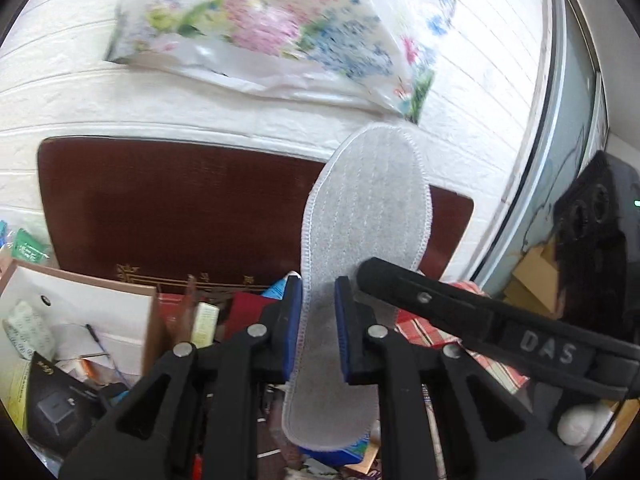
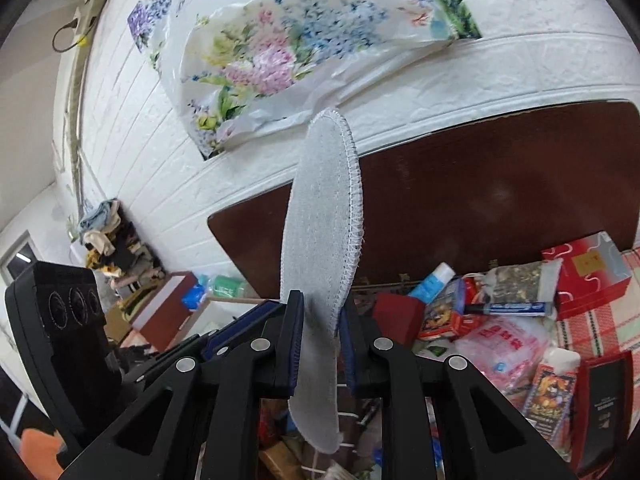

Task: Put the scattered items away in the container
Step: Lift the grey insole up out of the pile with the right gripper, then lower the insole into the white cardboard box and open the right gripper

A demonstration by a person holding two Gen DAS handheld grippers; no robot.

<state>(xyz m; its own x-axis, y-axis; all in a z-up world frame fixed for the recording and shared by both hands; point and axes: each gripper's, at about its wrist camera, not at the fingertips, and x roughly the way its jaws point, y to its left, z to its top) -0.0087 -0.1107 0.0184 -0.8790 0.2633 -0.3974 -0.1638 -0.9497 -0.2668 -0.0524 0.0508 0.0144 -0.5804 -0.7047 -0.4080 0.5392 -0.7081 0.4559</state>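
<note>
A grey felt insole (image 1: 368, 216) with white stitched edging stands upright between the blue-padded fingers of my left gripper (image 1: 318, 320), which is shut on it. My right gripper (image 2: 318, 332) is shut on the same insole (image 2: 320, 216), seen edge-on in the right wrist view. The right gripper's black finger (image 1: 460, 312) reaches in from the right in the left wrist view and meets the insole's right edge. Below lie scattered items: red boxes (image 2: 588, 280), a blue marker (image 2: 512, 309), a pink plastic packet (image 2: 500, 344).
A dark brown board (image 1: 180, 208) leans on the white brick-pattern wall. A floral plastic bag (image 2: 280, 52) hangs above. An open cardboard box (image 1: 76, 320) with papers sits at lower left. A checked cloth (image 2: 592, 328) lies at right. Clothes (image 2: 112, 240) are piled far left.
</note>
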